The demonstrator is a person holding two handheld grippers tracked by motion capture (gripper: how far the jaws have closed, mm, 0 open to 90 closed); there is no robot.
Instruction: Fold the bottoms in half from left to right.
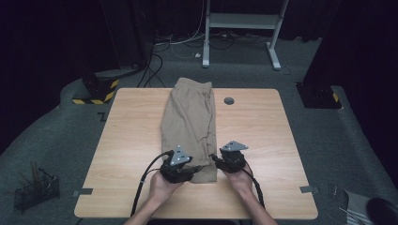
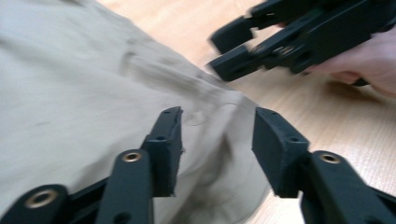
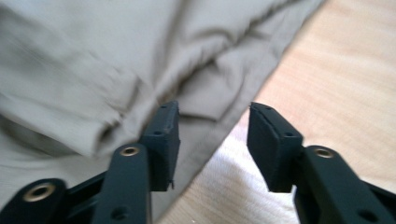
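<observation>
While the tan shorts point(image 1: 189, 123) lie flat down the middle of the wooden table point(image 1: 263, 136), both grippers sit at their near end. The left gripper point(image 2: 215, 135) is open over the cloth, holding nothing. The right gripper point(image 3: 213, 135) is open too, over the cloth's edge.

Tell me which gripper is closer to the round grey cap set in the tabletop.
Right. The right gripper sits at the khaki garment's near right corner, straight below the grey cap. The left gripper is over the garment's near edge, farther left and lower.
</observation>
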